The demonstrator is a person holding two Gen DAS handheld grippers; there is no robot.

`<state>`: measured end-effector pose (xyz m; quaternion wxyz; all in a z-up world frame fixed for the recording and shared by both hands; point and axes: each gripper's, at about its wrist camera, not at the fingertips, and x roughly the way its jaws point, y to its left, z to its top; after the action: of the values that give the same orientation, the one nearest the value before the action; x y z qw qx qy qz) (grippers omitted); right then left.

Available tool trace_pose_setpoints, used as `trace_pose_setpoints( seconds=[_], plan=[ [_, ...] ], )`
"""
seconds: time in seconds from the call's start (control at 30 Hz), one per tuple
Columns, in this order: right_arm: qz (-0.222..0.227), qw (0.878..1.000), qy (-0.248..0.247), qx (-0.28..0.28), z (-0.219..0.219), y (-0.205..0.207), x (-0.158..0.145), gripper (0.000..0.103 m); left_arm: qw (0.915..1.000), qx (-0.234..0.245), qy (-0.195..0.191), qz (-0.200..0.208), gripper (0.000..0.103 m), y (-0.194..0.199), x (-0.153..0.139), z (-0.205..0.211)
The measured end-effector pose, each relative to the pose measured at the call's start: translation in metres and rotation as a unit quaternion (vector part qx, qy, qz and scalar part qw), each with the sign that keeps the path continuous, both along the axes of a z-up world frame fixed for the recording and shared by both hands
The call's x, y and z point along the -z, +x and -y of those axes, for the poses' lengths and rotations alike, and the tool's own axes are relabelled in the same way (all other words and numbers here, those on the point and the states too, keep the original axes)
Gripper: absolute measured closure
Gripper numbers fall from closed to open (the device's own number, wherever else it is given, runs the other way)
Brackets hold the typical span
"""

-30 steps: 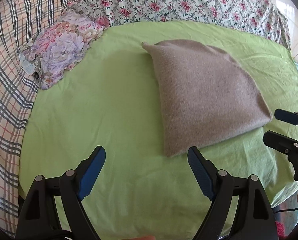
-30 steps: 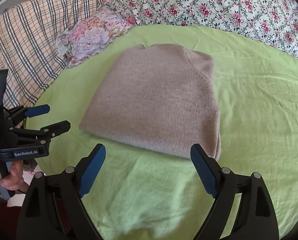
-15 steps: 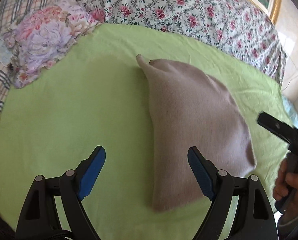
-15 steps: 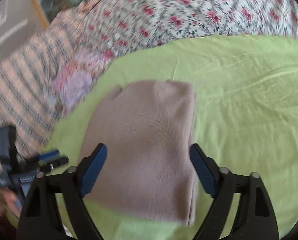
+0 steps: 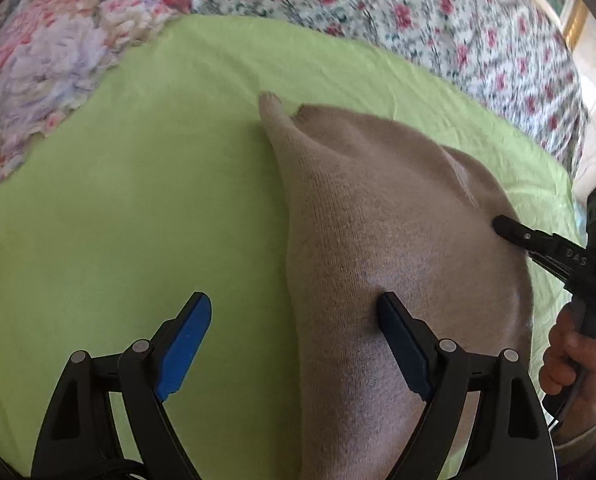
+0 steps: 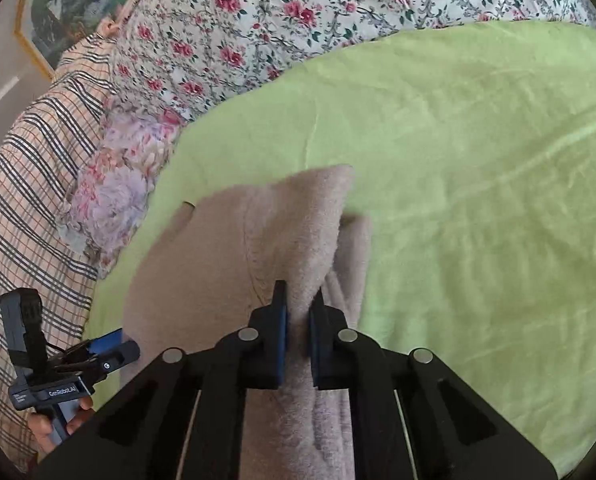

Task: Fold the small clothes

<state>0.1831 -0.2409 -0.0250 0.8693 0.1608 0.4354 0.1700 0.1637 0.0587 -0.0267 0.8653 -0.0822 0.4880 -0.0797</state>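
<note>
Beige knit sweater [image 5: 398, 248] lies folded on the green sheet [image 5: 117, 208] of the bed, toward your near edge, with its narrow end pointing at the floral quilt [image 5: 438, 20] along the far edge. Your right tongs [image 6: 298, 312] are pressed together on a raised ridge of the sweater's right-hand edge, pinching the fabric between the blue pads [image 6: 282, 320], and the knit bunches up ahead of them. Your left tongs [image 5: 293, 344] are spread wide: the right-hand pad presses into the sweater's surface, while the other pad [image 5: 185, 344] hangs over bare sheet just beside the garment's left edge. A crumpled flowered cloth [image 6: 113, 192] sits at the sheet's far left corner, against the plaid blanket [image 6: 25, 184]. A framed picture [image 6: 69, 8] shows on the wall beyond
</note>
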Motion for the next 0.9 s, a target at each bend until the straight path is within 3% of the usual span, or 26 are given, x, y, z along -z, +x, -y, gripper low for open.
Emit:
trace_pose_setpoints(
  seconds=[0.07, 0.23, 0.3, 0.37, 0.6, 0.7, 0.9],
  plan=[
    [-0.017, 1.0, -0.024, -0.003, -0.005, 0.006, 0.021, 0.093, 0.9998, 0.002, -0.014, -0.013, 0.016, 0.005, 0.011, 0.003],
    [-0.009, 0.998, -0.055, 0.003, -0.013, 0.004, 0.014, 0.09, 0.9991, -0.005, -0.032, -0.026, 0.011, 0.008, 0.024, -0.001],
    [-0.009, 0.999, -0.05, 0.006, -0.012, 0.002, 0.012, 0.088, 0.9994, -0.003, -0.025, -0.024, 0.011, 0.007, 0.023, -0.001],
    [-0.013, 0.999, -0.043, 0.02, -0.005, -0.003, 0.007, 0.073, 0.9996, -0.002, -0.019, -0.021, 0.011, 0.005, 0.019, -0.002],
    [-0.006, 0.998, -0.033, 0.049, 0.017, -0.043, -0.015, 0.065, 0.9999, -0.009, 0.01, -0.006, 0.011, -0.015, 0.003, -0.001],
    [0.005, 0.999, -0.02, 0.047, 0.021, -0.068, -0.022, 0.052, 0.9995, -0.018, 0.026, 0.009, 0.012, -0.032, -0.008, 0.0],
    [0.009, 0.999, -0.018, 0.03, 0.021, -0.107, -0.025, 0.048, 0.998, -0.031, 0.045, 0.031, 0.012, -0.071, -0.021, 0.004]
  ],
)
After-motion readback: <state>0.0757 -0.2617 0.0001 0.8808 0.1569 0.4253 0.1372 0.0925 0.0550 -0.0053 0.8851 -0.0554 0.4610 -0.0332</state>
